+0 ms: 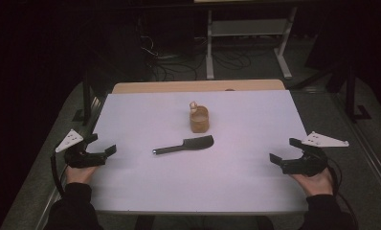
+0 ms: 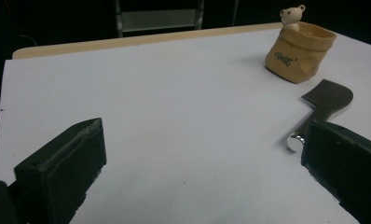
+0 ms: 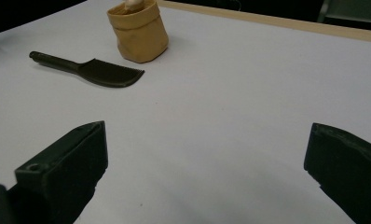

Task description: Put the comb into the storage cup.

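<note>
Black spatula (image 1: 186, 144) lies flat mid-desk, blade toward the right edge, untouched. Tan bear pot (image 1: 199, 119) stands just behind it, apart. Left hand-held gripper (image 1: 101, 149) at left edge, right hand-held gripper (image 1: 285, 151) at right edge: both jaws wide, empty. Work looks unstarted; everything left.

Counter (image 1: 131, 187): flat white top, rounded corners, with a strip of tan wood edge (image 1: 198, 86) showing along the far side. Two items lying on it, both near the middle. Tan sack-shaped pot (image 1: 199, 120) stands upright, mouth up, a small bear figure (image 2: 292, 15) at its rim, dark lettering on its side. Black knife (image 1: 184, 145) lies flat just in front of the pot, apart from it, blade end to the right, handle to the left with a shiny tip.
</note>
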A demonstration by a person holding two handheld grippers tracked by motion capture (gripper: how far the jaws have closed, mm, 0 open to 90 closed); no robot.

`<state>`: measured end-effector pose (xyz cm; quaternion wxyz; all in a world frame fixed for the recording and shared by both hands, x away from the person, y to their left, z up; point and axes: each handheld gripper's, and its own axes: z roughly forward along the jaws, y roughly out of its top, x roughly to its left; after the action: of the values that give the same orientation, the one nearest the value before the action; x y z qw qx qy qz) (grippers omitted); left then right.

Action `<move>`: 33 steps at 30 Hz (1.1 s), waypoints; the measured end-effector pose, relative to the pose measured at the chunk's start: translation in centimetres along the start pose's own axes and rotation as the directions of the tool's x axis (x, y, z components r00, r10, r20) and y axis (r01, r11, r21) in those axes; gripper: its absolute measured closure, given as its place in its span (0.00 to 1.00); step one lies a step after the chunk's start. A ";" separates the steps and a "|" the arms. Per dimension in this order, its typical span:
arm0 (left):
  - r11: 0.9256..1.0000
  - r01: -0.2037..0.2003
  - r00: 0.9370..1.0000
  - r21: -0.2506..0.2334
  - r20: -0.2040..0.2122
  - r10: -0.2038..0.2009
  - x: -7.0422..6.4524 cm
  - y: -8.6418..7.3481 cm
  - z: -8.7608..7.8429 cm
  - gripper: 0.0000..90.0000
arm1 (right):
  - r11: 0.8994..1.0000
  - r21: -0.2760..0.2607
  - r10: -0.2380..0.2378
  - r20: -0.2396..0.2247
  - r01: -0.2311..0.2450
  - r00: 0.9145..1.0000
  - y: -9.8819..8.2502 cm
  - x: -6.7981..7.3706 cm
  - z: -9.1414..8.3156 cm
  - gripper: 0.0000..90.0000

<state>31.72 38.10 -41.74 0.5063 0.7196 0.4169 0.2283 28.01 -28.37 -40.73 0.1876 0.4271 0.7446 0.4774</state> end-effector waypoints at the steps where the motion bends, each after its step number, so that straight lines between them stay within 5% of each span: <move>1: 1.000 -0.002 1.000 0.003 0.002 0.002 0.0 0.0 0.0 0.00 | 1.000 0.001 -0.002 0.001 0.002 1.000 0.0 0.0 0.0 0.00; 16: 0.996 -0.066 0.997 0.063 0.049 0.063 -0.5 1.5 0.6 0.00 | 1.000 0.015 0.000 0.005 -0.001 1.000 -0.2 0.0 0.1 0.00; 33: 0.982 -0.170 0.978 0.082 0.133 0.159 -2.3 4.9 1.8 0.00 | 1.000 0.020 0.000 0.006 0.000 1.000 -0.4 0.0 0.1 0.00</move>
<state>33.61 34.58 -37.67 0.4771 0.7873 0.3331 0.2039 27.92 -28.39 -41.08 0.1856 0.4306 0.7488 0.4685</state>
